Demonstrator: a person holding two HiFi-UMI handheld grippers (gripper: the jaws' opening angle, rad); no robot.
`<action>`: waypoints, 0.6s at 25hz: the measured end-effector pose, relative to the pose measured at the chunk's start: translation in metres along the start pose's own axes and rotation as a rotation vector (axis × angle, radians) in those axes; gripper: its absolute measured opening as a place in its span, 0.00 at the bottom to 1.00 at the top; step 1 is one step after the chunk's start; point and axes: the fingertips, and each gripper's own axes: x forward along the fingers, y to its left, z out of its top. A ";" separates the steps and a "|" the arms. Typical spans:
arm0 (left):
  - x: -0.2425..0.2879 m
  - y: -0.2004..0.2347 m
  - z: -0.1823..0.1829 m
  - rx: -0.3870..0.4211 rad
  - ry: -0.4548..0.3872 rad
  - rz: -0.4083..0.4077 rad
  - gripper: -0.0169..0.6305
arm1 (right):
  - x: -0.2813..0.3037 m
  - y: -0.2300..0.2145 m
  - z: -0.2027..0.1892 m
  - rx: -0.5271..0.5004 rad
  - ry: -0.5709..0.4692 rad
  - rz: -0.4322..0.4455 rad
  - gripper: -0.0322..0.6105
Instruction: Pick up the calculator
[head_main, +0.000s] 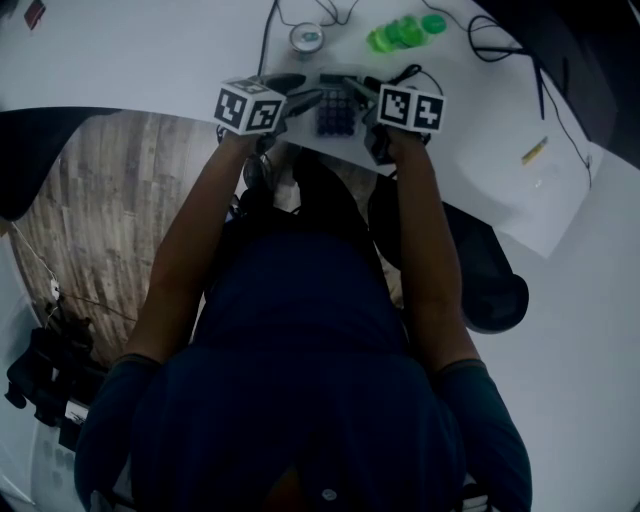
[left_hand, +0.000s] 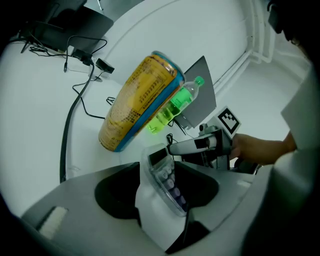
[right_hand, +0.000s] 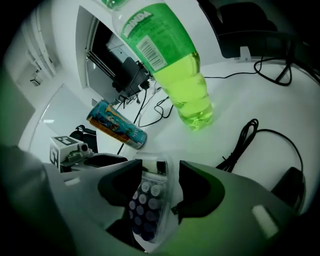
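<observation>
The calculator (head_main: 337, 112), with round dark keys, sits at the upper centre of the frame. The left gripper (head_main: 303, 100) and right gripper (head_main: 360, 90) each grasp it from opposite sides. Beyond it the smooth white counter (head_main: 150, 60) carries 1 printed can (head_main: 306, 38), 1 clear bottle (head_main: 400, 32) of green liquid and black cables (head_main: 490, 40).

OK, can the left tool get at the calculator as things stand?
Probably yes: the calculator already sits gripped between the left tool's jaws, with nothing else in the gap. The right tool's jaws flank its other end.
</observation>
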 end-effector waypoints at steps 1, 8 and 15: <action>0.003 0.001 -0.001 -0.003 0.005 0.002 0.37 | 0.001 -0.002 0.000 -0.004 0.007 -0.004 0.38; 0.017 -0.003 -0.005 0.005 0.084 -0.028 0.37 | 0.015 -0.001 -0.010 0.006 0.054 0.042 0.38; 0.029 0.000 -0.005 0.061 0.190 -0.001 0.30 | 0.013 -0.006 -0.010 -0.007 0.044 0.015 0.36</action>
